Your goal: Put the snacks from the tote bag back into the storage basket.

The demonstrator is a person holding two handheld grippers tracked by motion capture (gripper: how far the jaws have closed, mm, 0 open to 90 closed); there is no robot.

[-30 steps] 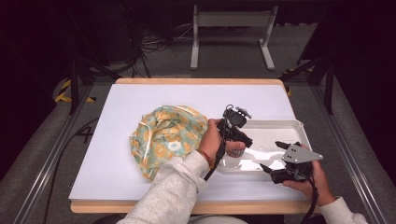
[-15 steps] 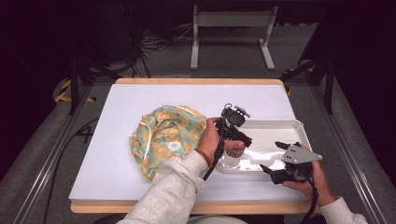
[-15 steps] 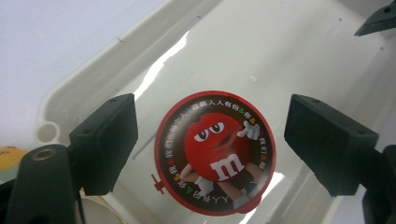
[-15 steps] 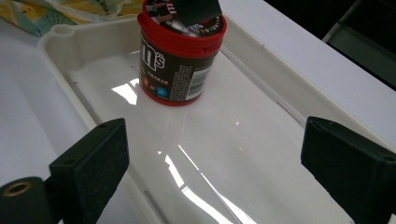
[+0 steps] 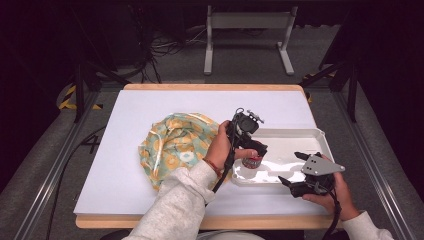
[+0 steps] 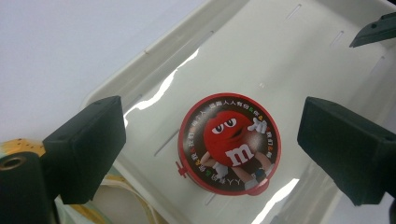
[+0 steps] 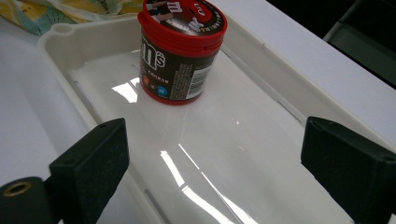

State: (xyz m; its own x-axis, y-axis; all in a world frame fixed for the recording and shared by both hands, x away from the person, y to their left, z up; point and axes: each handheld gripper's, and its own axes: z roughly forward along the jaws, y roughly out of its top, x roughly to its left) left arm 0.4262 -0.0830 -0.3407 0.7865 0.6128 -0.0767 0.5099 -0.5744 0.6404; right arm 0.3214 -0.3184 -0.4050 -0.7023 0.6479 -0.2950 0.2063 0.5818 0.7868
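Candy tub (image 6: 229,143) sits upright in white tray (image 5: 300,136), left gripper (image 6: 212,149) just opened off it, right gripper (image 7: 215,172) wide, empty; placement looks done.

My left gripper (image 6: 205,154) has just been opening – its jaws now stand clear of the candy tub (image 6: 229,142), upright in the tray (image 6: 154,79)

Legend, as I see it from my station. A crumpled cloth (image 5: 175,147), yellow and teal with a ring pattern, lies left of centre on the white table top (image 5: 150,107), which has a wooden edge (image 5: 210,87). Beyond the table, on the grey floor, I see a pale metal stand (image 5: 248,22), loose dark cables (image 5: 165,47) and yellow-black tape (image 5: 67,97) at the left.
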